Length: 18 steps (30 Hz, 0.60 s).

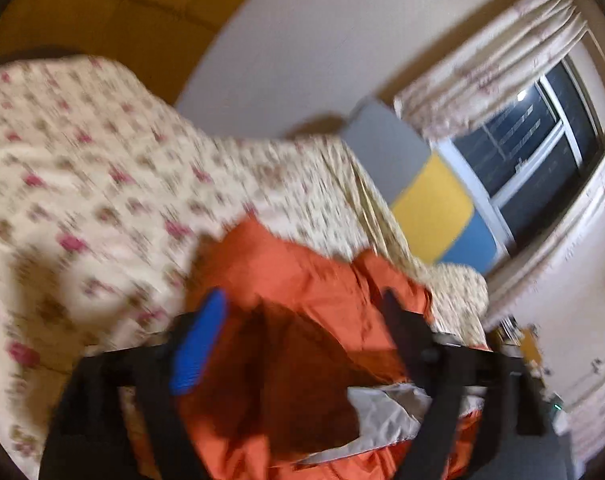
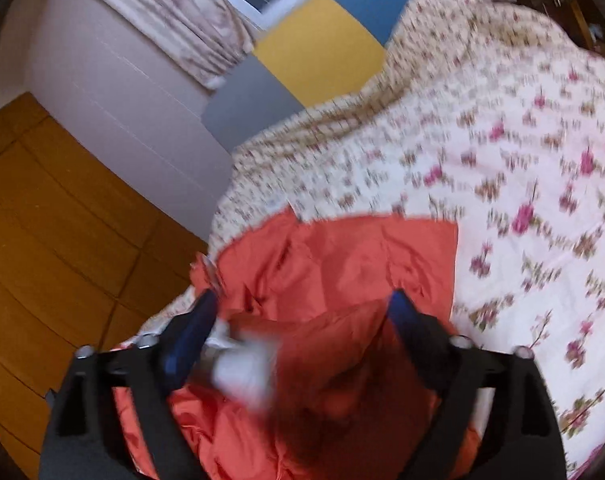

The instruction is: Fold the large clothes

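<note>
Orange puffy jacket (image 1: 302, 280), just the one, pale lining showing, lies crumpled on the floral-print bed cover (image 1: 82, 160) near the bed's edge by the wooden floor (image 2: 62, 220). Two grippers over it: left gripper (image 1: 302, 312) spread wide, gripping nothing; right gripper (image 2: 302, 312) likewise parted, fabric bunched between its blue pads (image 2: 190, 336) but not pinched. Both views blurred.

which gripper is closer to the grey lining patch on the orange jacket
Right, as far as the blur allows. The right gripper has the grey lining patch just inside its left finger; the left gripper is open above orange jacket fabric, the patch lower by its right finger.
</note>
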{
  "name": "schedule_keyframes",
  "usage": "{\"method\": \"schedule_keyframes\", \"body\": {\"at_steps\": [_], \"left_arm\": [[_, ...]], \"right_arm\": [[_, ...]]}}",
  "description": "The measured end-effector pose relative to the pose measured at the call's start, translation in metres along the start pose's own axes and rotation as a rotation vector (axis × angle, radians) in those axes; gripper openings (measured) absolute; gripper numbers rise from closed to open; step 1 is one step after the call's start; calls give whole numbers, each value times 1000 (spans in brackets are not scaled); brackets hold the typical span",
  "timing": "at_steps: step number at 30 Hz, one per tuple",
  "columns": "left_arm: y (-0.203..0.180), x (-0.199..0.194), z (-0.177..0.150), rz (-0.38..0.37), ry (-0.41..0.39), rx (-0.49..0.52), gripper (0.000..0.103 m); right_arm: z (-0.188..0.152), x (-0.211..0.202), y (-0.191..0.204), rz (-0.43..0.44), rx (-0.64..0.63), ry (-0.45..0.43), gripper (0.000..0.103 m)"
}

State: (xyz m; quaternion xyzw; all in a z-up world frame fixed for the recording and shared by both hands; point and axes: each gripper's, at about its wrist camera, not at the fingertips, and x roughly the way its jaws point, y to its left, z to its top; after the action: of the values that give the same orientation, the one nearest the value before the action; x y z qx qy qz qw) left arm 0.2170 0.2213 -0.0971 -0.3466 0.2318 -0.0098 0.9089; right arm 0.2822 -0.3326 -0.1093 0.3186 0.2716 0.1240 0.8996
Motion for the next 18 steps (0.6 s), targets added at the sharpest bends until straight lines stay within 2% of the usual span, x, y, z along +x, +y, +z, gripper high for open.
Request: {"method": "schedule_keyframes", "body": {"at_steps": [2, 4, 7, 9, 11, 14, 16, 18], "left_arm": [[9, -16, 1, 2, -56, -10, 90], [25, -31, -3, 30, -75, -22, 93], [49, -49, -22, 70, -79, 12, 93], [64, -56, -41, 91, -48, 47, 93], [71, -51, -62, 69, 54, 91, 93], [57, -35, -82, 30, 163, 194, 93], [41, -22, -85, 13, 183, 246, 93], [28, -5, -81, 18, 181, 277, 94]], "right_arm": [[-1, -15, -3, -9, -32, -30, 100], [-8, -32, -14, -20, -42, -49, 100], [-26, -47, -36, -38, -24, -26, 101], [-39, -47, -50, -37, -23, 27, 101], [-51, -36, -56, -42, -32, 92, 101], [-60, -12, -55, -12, -16, 162, 101], [-64, 6, -52, 20, 6, 208, 99], [-69, 20, -44, -46, -29, 228, 98]]}}
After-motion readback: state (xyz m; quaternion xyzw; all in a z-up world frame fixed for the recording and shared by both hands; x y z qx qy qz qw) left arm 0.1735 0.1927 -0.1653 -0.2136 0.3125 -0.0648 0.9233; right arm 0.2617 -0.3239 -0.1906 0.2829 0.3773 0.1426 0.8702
